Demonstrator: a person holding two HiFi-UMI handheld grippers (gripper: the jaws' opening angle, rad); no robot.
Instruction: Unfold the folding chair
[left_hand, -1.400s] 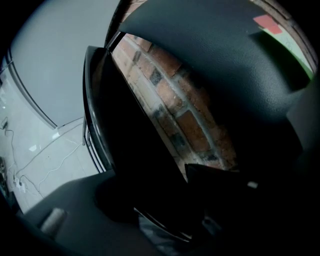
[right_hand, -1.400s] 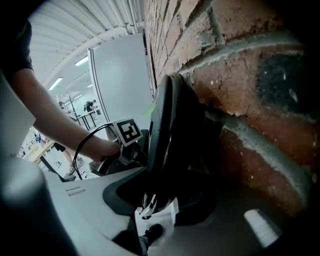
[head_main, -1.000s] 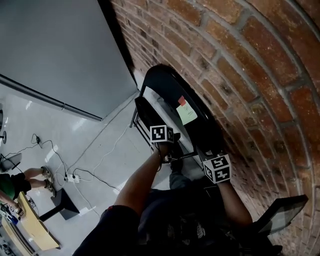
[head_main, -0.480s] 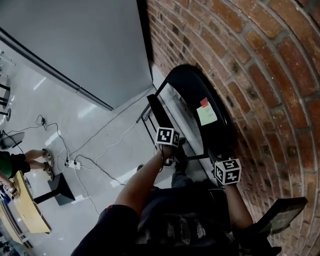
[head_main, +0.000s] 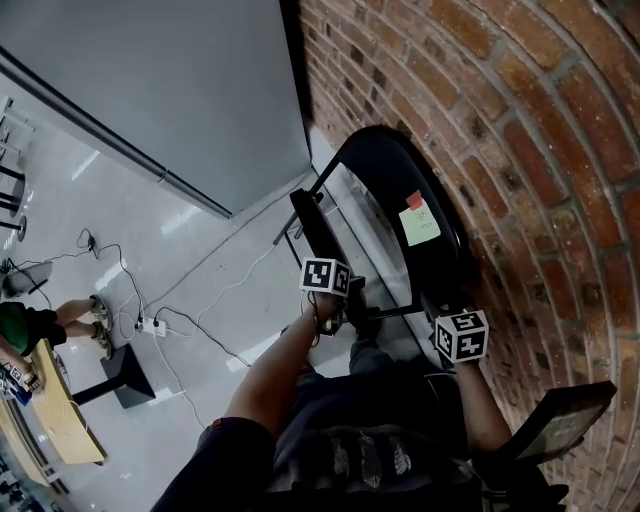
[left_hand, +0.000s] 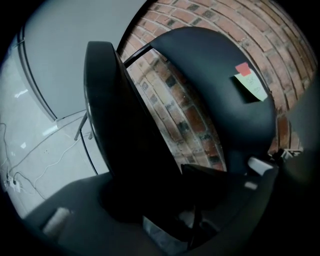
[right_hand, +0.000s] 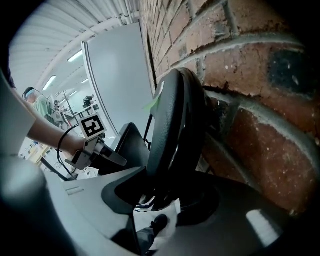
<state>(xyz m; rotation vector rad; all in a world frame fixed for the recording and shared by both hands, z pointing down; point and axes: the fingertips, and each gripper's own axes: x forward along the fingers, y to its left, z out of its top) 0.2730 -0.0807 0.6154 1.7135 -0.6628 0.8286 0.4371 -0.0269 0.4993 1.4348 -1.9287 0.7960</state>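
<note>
One half-open chair (head_main: 395, 175) by brick wall (head_main: 530, 120)

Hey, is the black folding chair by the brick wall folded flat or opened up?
Partly spread: the front panel stands angled away from the panel with the note, brick wall showing between them.

seat (head_main: 315, 230) swung out, left gripper (head_main: 348, 295) jaws closing

Brick wall (head_main: 540, 120) hems chair (head_main: 400, 180) (floor (head_main: 200, 290) beside open).
</note>
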